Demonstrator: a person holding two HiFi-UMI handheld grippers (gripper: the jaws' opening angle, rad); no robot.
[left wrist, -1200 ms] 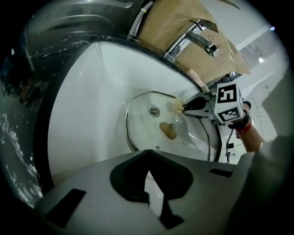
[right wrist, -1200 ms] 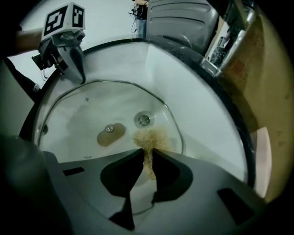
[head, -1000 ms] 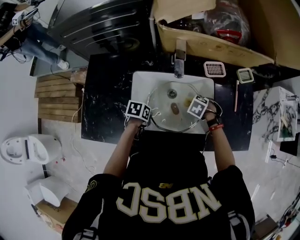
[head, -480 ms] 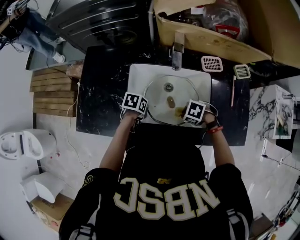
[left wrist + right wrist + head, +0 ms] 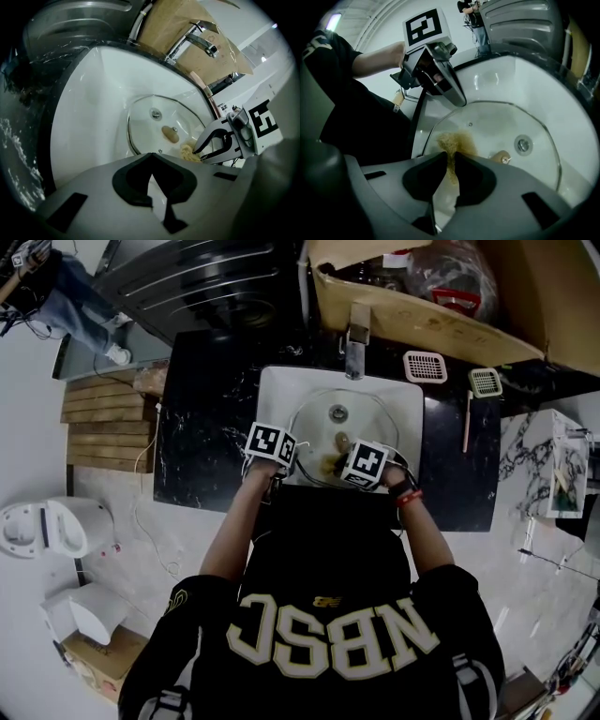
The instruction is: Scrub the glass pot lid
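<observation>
The glass pot lid (image 5: 373,424) lies in the white sink (image 5: 279,390), its tan knob (image 5: 343,440) facing up. My left gripper (image 5: 296,461) is at the lid's near-left rim and is shut on it. In the left gripper view the metal rim (image 5: 130,140) runs in under the closed jaws (image 5: 151,161). My right gripper (image 5: 335,466) is shut on a yellow-brown scrubber (image 5: 327,465), which it presses onto the glass near the left gripper. In the right gripper view the scrubber (image 5: 452,140) sticks out between the jaws (image 5: 451,173), and the left gripper (image 5: 461,101) touches the lid (image 5: 520,122).
A chrome faucet (image 5: 356,343) stands behind the sink in the black marble counter (image 5: 206,427). A pink grid holder (image 5: 425,367) and a green brush (image 5: 486,382) lie at the back right. A cardboard box (image 5: 422,320) sits behind them. The drain (image 5: 337,412) shows through the glass.
My right gripper has slid the scrubber leftward across the lid, from its right side to the near-left part. The left gripper has stayed at the rim.
</observation>
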